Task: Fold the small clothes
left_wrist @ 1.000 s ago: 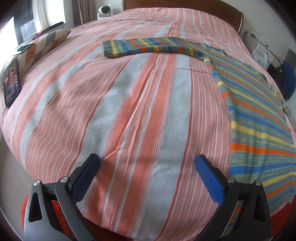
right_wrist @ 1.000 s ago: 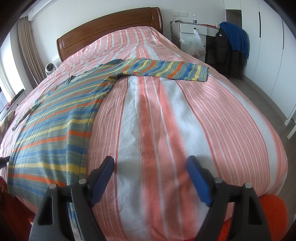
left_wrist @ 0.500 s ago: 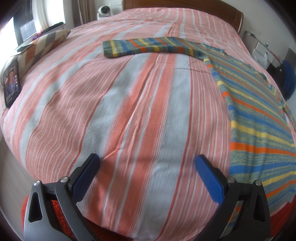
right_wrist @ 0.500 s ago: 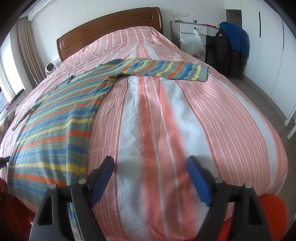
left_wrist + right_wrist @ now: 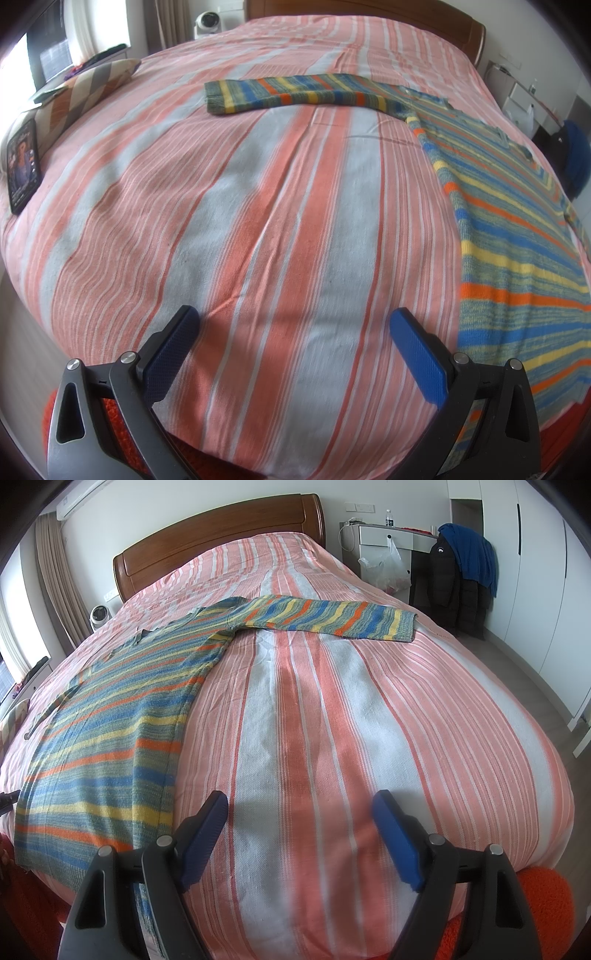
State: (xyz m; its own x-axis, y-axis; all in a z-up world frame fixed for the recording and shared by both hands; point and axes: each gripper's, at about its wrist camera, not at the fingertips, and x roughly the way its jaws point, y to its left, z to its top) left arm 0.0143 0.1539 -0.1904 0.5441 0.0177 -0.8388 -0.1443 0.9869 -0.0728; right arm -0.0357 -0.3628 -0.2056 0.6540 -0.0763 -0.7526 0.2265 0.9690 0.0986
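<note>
A knitted sweater striped blue, yellow, orange and grey-green (image 5: 517, 229) lies flat, sleeves outstretched, on the coarse-woven pink-and-white striped bedspread (image 5: 277, 221). The left gripper (image 5: 293, 347) and right gripper (image 5: 301, 830) both hang empty, blue textured pads apart.

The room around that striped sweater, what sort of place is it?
A home bedroom, most likely: the sweater lies on a big bed with a wooden headboard, and white wardrobe doors line one wall.

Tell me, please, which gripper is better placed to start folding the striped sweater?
Either: the sweater lies between them. The left gripper faces one sleeve, the right gripper the other sleeve; both are open.
</note>
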